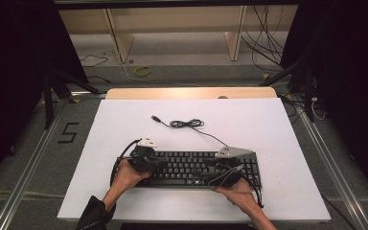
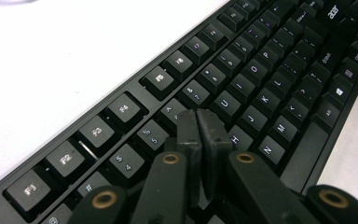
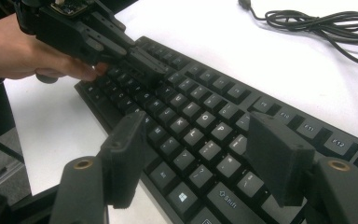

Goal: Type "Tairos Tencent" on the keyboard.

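A black keyboard (image 1: 187, 167) lies on the white tabletop (image 1: 124, 124), near its front edge. My left gripper (image 1: 162, 164) reaches over the keyboard's left half from a hand at the left. In the left gripper view its jaws (image 2: 199, 119) are pressed together with nothing between them, the tips just above the letter keys (image 2: 261, 70). My right gripper (image 1: 205, 170) hovers over the keyboard's right half. Its two pads stand wide apart (image 3: 198, 135) above the keys (image 3: 205, 93), holding nothing. The left gripper (image 3: 149, 70) shows farther off in the right gripper view, tips on the keys.
The keyboard's black cable (image 1: 187, 123) lies coiled on the table behind it, its USB plug (image 1: 155, 118) loose at the far end. The coil (image 3: 317, 21) also shows in the right gripper view. Wooden shelving and floor cables sit beyond the table.
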`<state>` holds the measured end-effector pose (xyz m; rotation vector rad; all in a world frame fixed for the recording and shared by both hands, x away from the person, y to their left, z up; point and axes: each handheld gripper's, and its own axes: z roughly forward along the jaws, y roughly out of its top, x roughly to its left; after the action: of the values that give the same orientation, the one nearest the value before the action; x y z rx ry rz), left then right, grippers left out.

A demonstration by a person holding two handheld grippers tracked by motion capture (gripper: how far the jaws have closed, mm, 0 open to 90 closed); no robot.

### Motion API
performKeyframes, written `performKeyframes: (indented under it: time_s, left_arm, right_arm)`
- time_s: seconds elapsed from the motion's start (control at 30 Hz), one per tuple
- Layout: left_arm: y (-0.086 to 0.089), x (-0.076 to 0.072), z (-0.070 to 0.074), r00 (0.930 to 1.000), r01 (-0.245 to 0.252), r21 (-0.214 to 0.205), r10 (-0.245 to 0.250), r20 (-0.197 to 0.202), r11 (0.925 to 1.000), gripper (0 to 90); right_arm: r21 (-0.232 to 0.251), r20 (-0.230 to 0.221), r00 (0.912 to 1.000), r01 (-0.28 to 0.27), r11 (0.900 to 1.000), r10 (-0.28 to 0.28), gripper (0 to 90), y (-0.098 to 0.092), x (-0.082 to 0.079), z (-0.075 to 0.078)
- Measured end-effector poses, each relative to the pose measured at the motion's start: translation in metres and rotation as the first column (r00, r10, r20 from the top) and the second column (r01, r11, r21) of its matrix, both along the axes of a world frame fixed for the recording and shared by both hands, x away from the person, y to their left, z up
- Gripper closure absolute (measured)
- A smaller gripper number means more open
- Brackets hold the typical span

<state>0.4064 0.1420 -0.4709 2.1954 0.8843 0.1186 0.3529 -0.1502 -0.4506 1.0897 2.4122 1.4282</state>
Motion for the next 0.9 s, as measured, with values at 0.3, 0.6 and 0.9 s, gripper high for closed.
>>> performKeyframes:
  time_s: [0.3,0.6,0.9]
  left_arm:
    - [-0.001,0.0,-0.005,0.9999,0.001,-0.004,-0.001,-0.013,1.0,89.1]
    - [-0.002,-0.002,-0.001,0.9998,-0.021,0.019,0.021,0.002,0.9996,88.8]
    - [0.006,-0.004,0.012,0.9994,-0.034,-0.069,0.034,-0.004,0.9971,73.3]
  right_arm:
    - [-0.003,0.001,1.0,-0.001,1.0,0.001,39.0,-0.001,-0.001,0.0]
    - [-0.004,0.001,1.0,-0.002,1.0,0.002,39.1,-0.002,-0.003,0.0]
    - [0.001,0.006,1.0,0.0,1.0,0.0,38.9,-0.003,-0.003,0.001]
